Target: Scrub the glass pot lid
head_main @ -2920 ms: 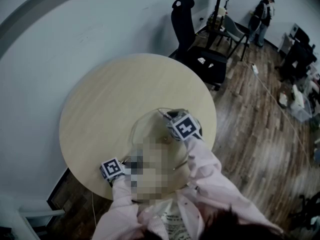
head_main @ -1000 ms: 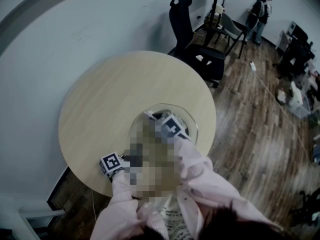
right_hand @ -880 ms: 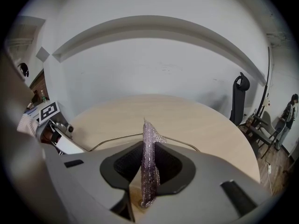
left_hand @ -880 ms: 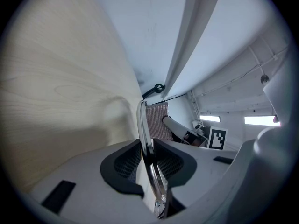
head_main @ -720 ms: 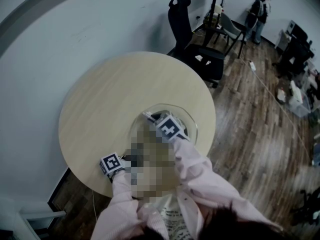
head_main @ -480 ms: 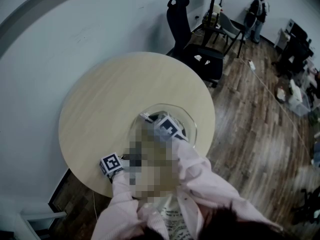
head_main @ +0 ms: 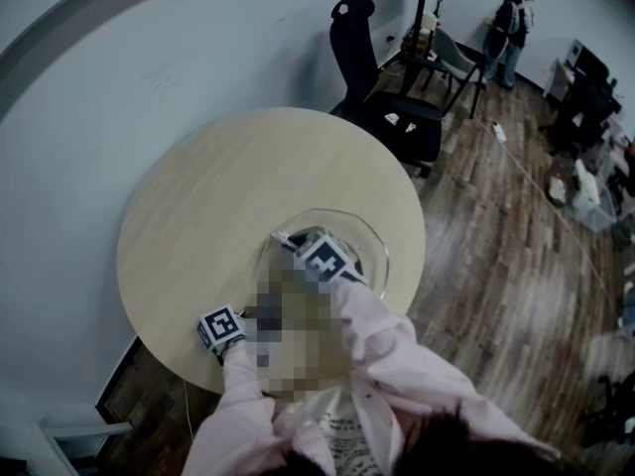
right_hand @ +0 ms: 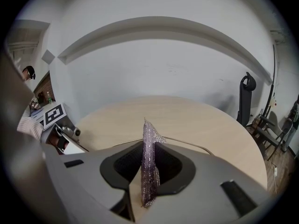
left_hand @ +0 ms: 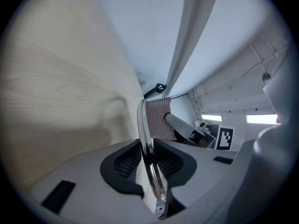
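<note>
Round pale-wood table [head_main: 218,196] on a plank floor [head_main: 496,246]; black office chair [head_main: 372,67] beyond it, and a person [head_main: 511,18] standing far back. Glass pot lid [head_main: 372,238] sits over the table's near right part. Left gripper [left_hand: 148,164]: pads clamped on the lid's metal rim, seen edge-on between the jaws. Right gripper [right_hand: 149,164]: jaws closed on a silvery mesh scrub pad [right_hand: 149,148], which stands on edge between them. From the left gripper view the pad appears to lie against the lid's face, though contact is not certain. A black-and-white square marker [left_hand: 226,138] shows on the right gripper's cube.
</note>
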Action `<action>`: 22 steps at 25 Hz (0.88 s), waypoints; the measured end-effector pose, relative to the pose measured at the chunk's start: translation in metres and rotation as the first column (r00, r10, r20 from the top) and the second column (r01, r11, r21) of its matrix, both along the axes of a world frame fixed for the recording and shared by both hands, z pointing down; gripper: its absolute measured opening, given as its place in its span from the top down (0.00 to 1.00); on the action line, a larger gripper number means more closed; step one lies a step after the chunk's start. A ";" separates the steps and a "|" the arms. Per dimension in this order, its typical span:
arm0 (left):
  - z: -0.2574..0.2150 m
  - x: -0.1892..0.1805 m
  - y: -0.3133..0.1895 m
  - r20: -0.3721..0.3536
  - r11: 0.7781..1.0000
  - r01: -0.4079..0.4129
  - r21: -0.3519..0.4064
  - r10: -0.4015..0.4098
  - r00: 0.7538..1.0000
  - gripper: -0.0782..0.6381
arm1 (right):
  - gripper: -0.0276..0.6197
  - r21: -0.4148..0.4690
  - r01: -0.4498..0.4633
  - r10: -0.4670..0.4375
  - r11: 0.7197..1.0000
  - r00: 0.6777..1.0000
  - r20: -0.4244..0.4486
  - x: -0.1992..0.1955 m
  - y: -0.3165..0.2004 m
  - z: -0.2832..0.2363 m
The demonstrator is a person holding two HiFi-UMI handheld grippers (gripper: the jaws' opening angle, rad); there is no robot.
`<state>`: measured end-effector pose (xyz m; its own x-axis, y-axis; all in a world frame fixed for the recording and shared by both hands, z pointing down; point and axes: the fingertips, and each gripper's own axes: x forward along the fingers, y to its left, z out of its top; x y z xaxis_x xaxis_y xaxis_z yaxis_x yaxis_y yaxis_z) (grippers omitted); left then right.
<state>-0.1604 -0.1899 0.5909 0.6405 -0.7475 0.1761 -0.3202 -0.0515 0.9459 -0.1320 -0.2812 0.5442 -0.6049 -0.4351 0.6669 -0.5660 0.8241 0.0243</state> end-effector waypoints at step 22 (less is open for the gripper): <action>0.000 0.000 0.000 0.002 1.000 0.002 0.001 -0.002 1.000 0.78 | 0.82 -0.002 0.034 -0.034 0.999 0.999 0.028 -0.007 0.007 -0.005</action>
